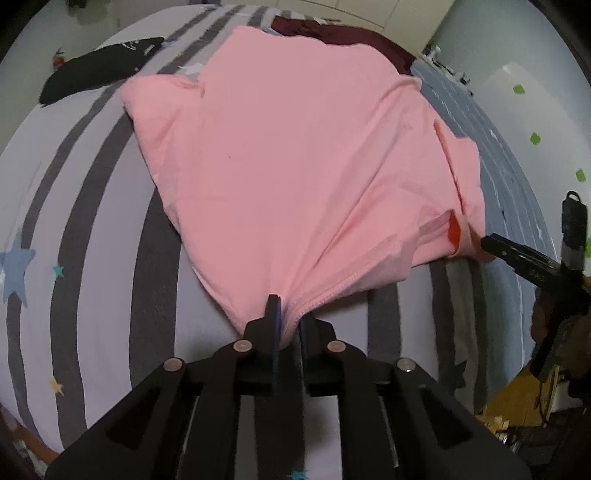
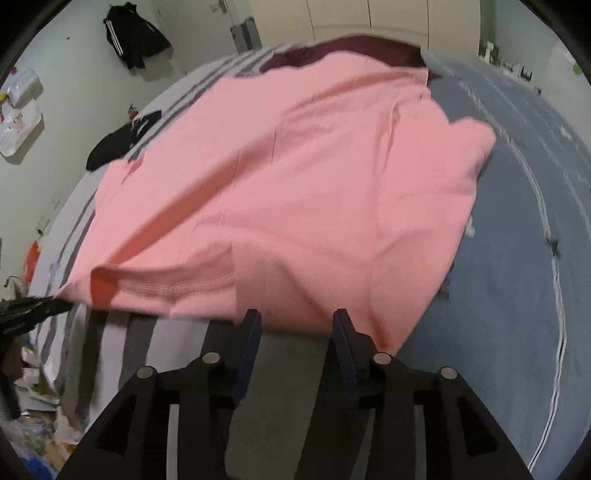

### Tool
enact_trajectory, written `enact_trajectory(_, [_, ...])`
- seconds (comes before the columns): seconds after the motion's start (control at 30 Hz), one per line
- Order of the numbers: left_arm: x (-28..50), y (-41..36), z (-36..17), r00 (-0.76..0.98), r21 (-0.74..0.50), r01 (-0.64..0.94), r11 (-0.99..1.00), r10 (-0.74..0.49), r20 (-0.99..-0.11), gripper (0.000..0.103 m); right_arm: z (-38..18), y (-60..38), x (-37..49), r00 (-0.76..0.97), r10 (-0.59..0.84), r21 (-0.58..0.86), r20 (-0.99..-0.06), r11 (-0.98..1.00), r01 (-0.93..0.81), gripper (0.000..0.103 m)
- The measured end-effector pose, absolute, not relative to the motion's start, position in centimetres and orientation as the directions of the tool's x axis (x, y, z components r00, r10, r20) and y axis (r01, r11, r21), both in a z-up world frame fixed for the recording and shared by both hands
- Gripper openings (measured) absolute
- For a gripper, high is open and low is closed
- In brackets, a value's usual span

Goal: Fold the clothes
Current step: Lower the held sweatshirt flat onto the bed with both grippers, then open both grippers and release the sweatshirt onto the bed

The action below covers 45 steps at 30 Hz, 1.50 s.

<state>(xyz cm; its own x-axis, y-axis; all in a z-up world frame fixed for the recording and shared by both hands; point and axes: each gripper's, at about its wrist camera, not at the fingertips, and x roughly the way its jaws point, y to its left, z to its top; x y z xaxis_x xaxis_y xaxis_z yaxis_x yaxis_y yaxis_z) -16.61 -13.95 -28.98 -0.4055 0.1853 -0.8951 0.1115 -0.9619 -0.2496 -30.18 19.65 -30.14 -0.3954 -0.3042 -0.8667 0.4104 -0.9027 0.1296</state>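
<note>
Pink T-shirt (image 1: 295,155) lies on the striped bed (image 1: 110,240); left tool (image 1: 288,317) clamps its hem, right tool (image 2: 295,325) stands apart at its edge

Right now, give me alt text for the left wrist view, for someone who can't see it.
The left claw pinches the near hem of a pink shirt spread on a striped bed, the fabric bunched between its fingers. The right claw reaches the shirt's right corner. A black garment and a maroon one lie beyond.
</note>
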Motion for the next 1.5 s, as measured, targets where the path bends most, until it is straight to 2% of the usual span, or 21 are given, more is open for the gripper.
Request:
enact_trajectory(0.03, [-16.2,-14.0,-28.7,-0.403,-0.254,0.120,-0.960,0.187,-0.896,0.030,-30.3,19.6,-30.5,-0.406,-0.295,0.114,-0.865,-0.904,0.412,0.037])
enact_trajectory(0.07, [-15.7,-14.0,-28.6,-0.399,-0.260,0.129,-0.957,0.190,-0.897,0.043,-30.4,19.7,-30.8,-0.415,-0.286,0.101,-0.864,-0.905,0.413,0.037])
enact_trajectory(0.1, [-15.1,-14.2,-28.5,-0.396,-0.266,0.140,-0.954,0.192,-0.898,0.046,-30.7,19.8,-31.1,-0.415,-0.285,0.103,-0.864,-0.907,0.408,0.039])
enact_trajectory(0.27, [-14.1,-14.4,-28.7,-0.377,-0.267,0.195,-0.944,0.179,-0.908,0.046,-33.3,19.7,-32.3,-0.346,-0.313,0.147,-0.885,-0.891,0.430,0.040])
enact_trajectory(0.33, [-15.0,-14.0,-28.6,-0.392,-0.280,0.199,-0.939,0.186,-0.901,0.046,-33.7,19.9,-32.2,-0.314,-0.340,0.178,-0.887,-0.877,0.446,0.024])
enact_trajectory(0.37, [-15.5,-13.7,-28.6,-0.402,-0.287,0.199,-0.937,0.189,-0.896,0.046,-33.7,19.8,-32.0,-0.305,-0.348,0.185,-0.886,-0.870,0.457,0.010])
enact_trajectory(0.43, [-16.5,-13.0,-28.4,-0.422,-0.298,0.190,-0.936,0.196,-0.885,0.048,-33.5,20.0,-31.3,-0.289,-0.362,0.197,-0.886,-0.859,0.472,0.005])
enact_trajectory(0.57, [-18.6,-10.1,-28.4,-0.452,-0.304,0.107,-0.947,0.225,-0.863,0.049,-33.3,21.2,-29.4,-0.254,-0.389,0.233,-0.886,-0.845,0.482,0.004])
enact_trajectory(0.7, [-19.8,-7.5,-29.0,-0.447,-0.327,0.017,-0.945,0.285,-0.848,0.049,-33.3,22.6,-27.4,-0.219,-0.389,0.245,-0.895,-0.838,0.487,0.004])
enact_trajectory(1.0, [-16.6,-6.4,-33.8,-0.267,-0.301,-0.001,-0.953,0.291,-0.919,0.049,-33.6,24.6,-25.5,-0.210,-0.360,0.226,-0.909,-0.850,0.476,0.007])
enact_trajectory(1.13, [-15.5,-6.9,-33.1,-0.253,-0.303,0.000,-0.953,0.293,-0.922,0.049,-32.8,24.3,-24.9,-0.205,-0.337,0.197,-0.919,-0.841,0.504,0.009])
enact_trajectory(1.23, [-15.7,-7.9,-31.5,-0.288,-0.307,0.011,-0.952,0.291,-0.912,0.049,-31.9,24.1,-24.0,-0.199,-0.308,0.159,-0.930,-0.828,0.538,0.026])
enact_trajectory(1.27, [-16.0,-8.5,-30.9,-0.306,-0.302,0.019,-0.953,0.282,-0.909,0.049,-31.8,24.3,-23.6,-0.194,-0.303,0.153,-0.933,-0.823,0.547,0.031])
enact_trajectory(1.43, [-19.8,-13.7,-29.4,-0.402,-0.216,0.144,-0.966,0.142,-0.904,0.049,-30.6,25.1,-23.5,-0.213,-0.294,0.159,-0.932,-0.858,0.488,0.031])
enact_trajectory(1.5, [-22.2,-16.9,-29.6,-0.433,-0.175,0.217,-0.960,0.066,-0.899,0.049,-30.1,25.0,-24.6,-0.257,-0.281,0.147,-0.925,-0.886,0.439,0.035])
